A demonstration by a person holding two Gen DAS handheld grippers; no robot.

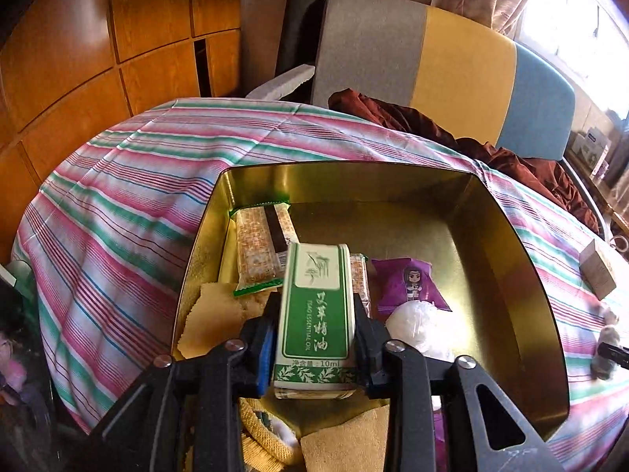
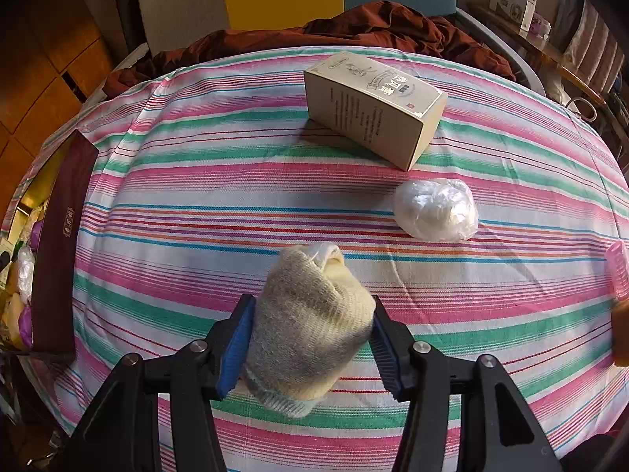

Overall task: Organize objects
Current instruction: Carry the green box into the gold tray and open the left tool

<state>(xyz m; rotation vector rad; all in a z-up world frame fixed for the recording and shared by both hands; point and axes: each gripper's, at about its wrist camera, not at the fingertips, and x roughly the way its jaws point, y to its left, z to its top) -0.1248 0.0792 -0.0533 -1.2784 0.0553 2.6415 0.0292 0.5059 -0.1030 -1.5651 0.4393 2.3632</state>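
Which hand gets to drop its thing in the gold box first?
Probably the left gripper: its green box hangs over the gold tin. The right gripper holds a rolled sock over the tablecloth.

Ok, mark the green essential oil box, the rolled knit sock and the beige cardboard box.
Green and white essential oil box (image 1: 314, 314), left wrist view, green front label.
Rolled beige knit sock (image 2: 310, 326), right wrist view, middle of the roll.
Beige cardboard box (image 2: 373, 106), right wrist view, printed side face.
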